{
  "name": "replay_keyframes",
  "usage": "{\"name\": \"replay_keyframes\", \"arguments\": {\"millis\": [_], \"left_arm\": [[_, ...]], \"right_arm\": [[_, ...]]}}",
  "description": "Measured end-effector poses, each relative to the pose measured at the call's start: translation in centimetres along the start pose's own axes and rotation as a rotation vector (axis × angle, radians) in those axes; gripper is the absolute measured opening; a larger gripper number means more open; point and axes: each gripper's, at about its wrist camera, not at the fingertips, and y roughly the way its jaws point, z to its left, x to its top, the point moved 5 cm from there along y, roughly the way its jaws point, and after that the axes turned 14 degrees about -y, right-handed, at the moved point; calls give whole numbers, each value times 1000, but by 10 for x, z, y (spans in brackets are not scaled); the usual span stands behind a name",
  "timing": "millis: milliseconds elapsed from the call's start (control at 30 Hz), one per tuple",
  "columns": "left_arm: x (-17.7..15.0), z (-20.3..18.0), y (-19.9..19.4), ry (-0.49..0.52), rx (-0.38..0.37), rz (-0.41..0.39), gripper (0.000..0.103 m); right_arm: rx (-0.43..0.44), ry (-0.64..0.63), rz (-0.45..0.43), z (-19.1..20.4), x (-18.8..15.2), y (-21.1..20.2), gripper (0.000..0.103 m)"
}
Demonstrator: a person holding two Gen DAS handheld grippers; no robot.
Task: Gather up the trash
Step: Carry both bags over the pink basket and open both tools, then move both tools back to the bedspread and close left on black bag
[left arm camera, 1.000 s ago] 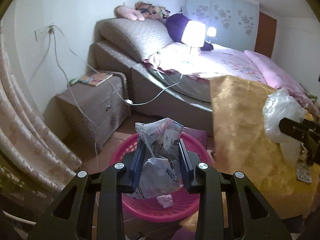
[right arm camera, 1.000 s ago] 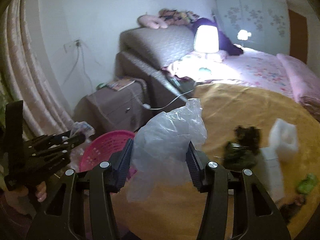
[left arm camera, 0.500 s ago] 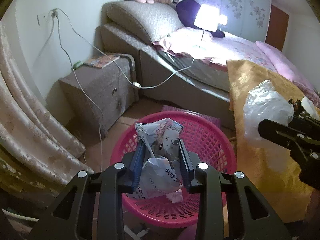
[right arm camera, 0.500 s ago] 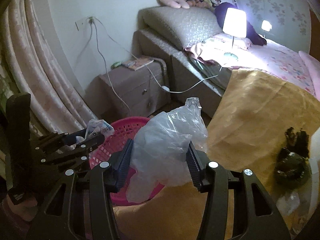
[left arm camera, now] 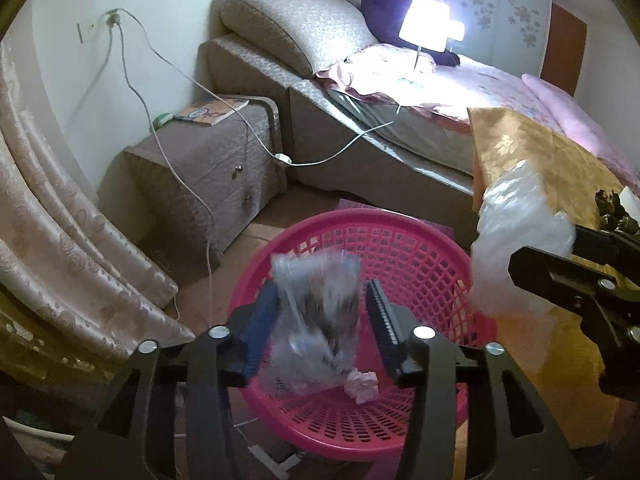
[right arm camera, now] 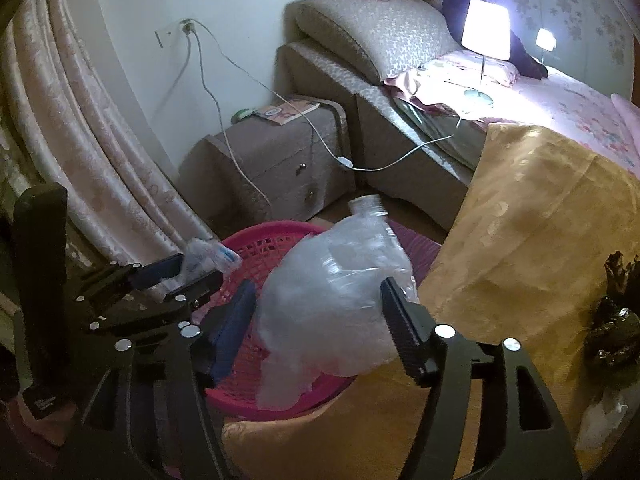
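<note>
Over the pink basket (left arm camera: 420,248), both tongs have just been opening, releasing trash.

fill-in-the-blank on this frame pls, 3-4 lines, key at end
1. Both grippers are over a round plastic mesh basket coloured ____.
2. The clear crumpled plastic bag sits between the fingers of the ____ gripper.
3. The printed plastic wrapper is between the fingers of the left gripper, blurred and dropping toward the ____.
4. The lit table lamp stands on the ____.

Missing words: pink; right; basket; bed
</note>
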Motion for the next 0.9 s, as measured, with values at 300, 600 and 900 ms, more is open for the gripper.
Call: {"name": "replay_keyframes", "arguments": {"millis": [300, 600, 900], "left_arm": [[3, 6, -3, -19, 5, -13, 59], [7, 2, -13, -23, 3, -48, 70], [2, -19, -28, 21, -42, -78, 74]], "right_arm": [[-24, 31, -21, -10, -2, -9, 68], [-62, 61, -59, -20, -12, -32, 68], [-127, 128, -106, -39, -36, -74, 69]]}}
